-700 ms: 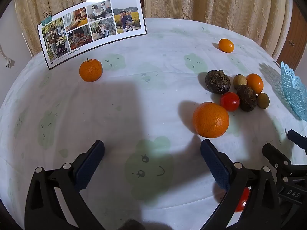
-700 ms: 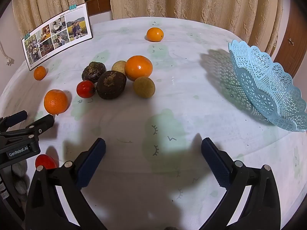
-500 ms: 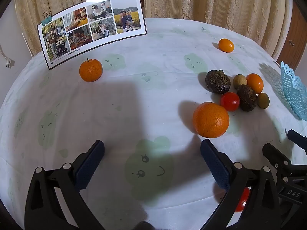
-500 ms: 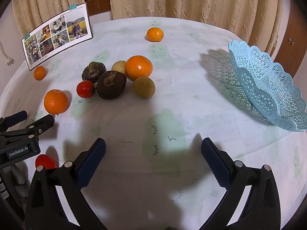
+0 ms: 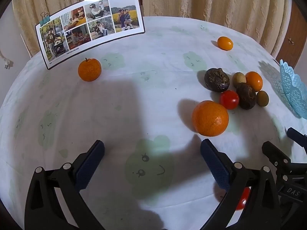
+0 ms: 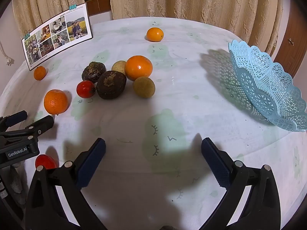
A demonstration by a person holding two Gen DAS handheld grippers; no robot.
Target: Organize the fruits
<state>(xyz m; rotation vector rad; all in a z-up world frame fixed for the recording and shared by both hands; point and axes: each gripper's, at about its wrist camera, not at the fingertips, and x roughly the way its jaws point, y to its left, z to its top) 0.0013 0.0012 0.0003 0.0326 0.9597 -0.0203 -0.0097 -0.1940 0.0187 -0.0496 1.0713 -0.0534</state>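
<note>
fruits (image 6: 111, 84) lie on the table (image 6: 191, 95), outside the tilted blue basket (image 6: 268, 88).

Round table (image 6: 191, 99) covered by a pale cloth printed with green cartoon faces. Resting on it: a clipped photo card (image 6: 57, 38) standing at the far left edge; a small orange (image 6: 40, 73) just before the card; a lone orange (image 6: 155, 34) at the far side; a central cluster of fruit (image 6: 115, 78); a nearer orange (image 6: 55, 101); a red tomato (image 6: 45, 162) at the near left; a blue lattice basket (image 6: 268, 88), tilted, at the right.
</note>
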